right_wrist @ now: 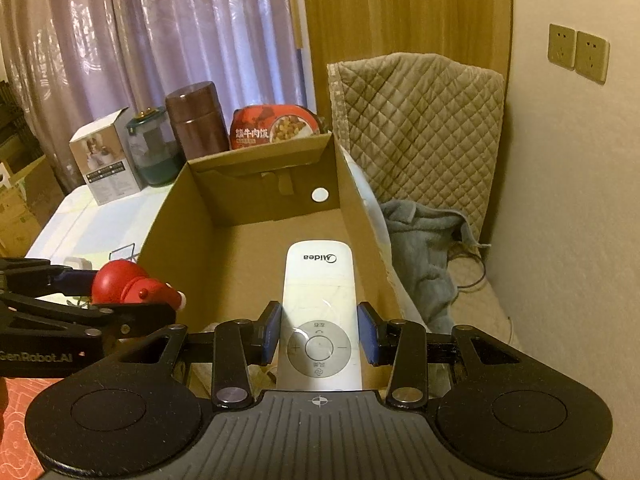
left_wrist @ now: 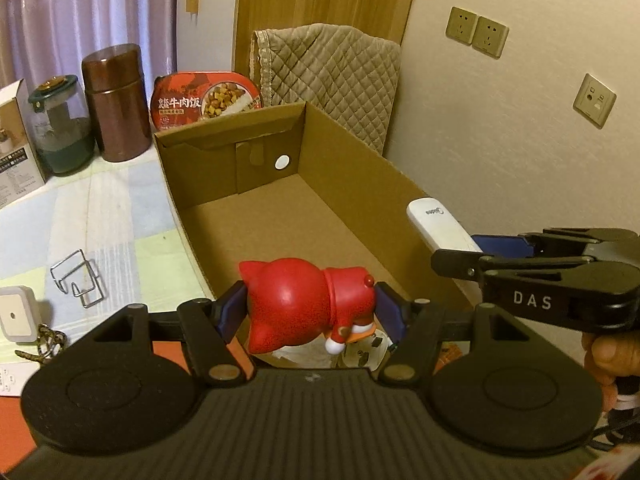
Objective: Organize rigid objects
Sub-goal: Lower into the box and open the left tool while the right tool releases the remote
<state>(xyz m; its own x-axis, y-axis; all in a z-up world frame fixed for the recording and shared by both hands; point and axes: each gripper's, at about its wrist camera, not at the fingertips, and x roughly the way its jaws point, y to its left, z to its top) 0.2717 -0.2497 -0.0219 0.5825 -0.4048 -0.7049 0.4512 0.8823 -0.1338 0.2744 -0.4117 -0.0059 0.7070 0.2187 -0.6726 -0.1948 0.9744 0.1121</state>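
While my left gripper clamps the red figurine at lower centre, my right gripper pinches the white remote, both above the cardboard box's near end; jars stand upper left.

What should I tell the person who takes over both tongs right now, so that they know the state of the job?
Left tongs: shut on the red toy, held above the near end of the cardboard box.
Right tongs: shut on the white remote, also held over the near end of the box.
Done: both things are picked up and brought to the box. The visible floor of the box looks bare; the near end is hidden.
Left: set the toy and the remote inside and release. A wire clip and a small white device lie on the table beside the box, perhaps next.
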